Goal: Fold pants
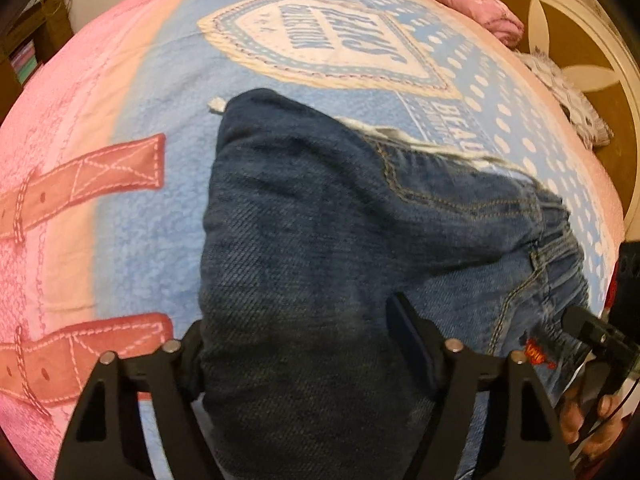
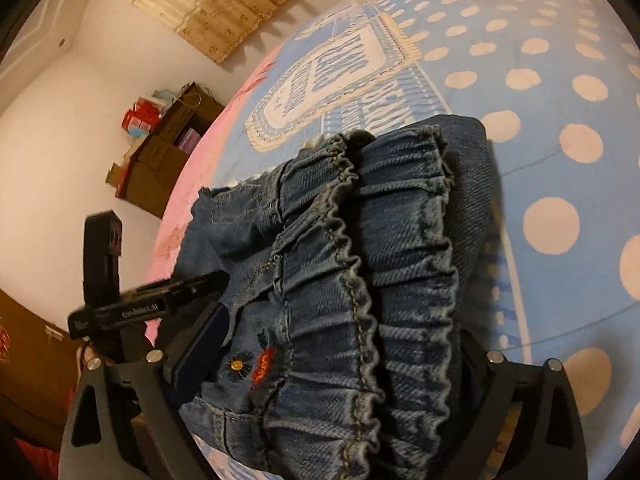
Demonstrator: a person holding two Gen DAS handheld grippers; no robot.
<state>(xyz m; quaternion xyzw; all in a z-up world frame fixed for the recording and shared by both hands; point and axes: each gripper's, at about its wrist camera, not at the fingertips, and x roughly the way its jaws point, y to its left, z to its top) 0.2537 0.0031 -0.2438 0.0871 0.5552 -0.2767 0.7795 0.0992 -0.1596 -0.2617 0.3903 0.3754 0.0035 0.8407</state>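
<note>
A pair of blue denim pants (image 1: 320, 248) lies folded into a thick bundle on a blue and pink blanket (image 1: 132, 160). My left gripper (image 1: 296, 340) is shut on the bundle's near leg-side edge; its right finger (image 1: 408, 340) presses the denim. In the right wrist view the gathered elastic waistband (image 2: 360, 264) faces me, with a small embroidered flower (image 2: 238, 366). My right gripper (image 2: 332, 364) is shut on this waist end, the denim filling the gap between the fingers. The left gripper's body (image 2: 140, 308) shows at the pants' left side.
The blanket covers a bed with a polka-dot area (image 2: 552, 224). A pink cloth (image 1: 480, 4) and a grey furry item (image 1: 568, 96) lie at the far edge by a round headboard (image 1: 580, 32). Brown cardboard boxes (image 2: 168, 148) stand against the white wall.
</note>
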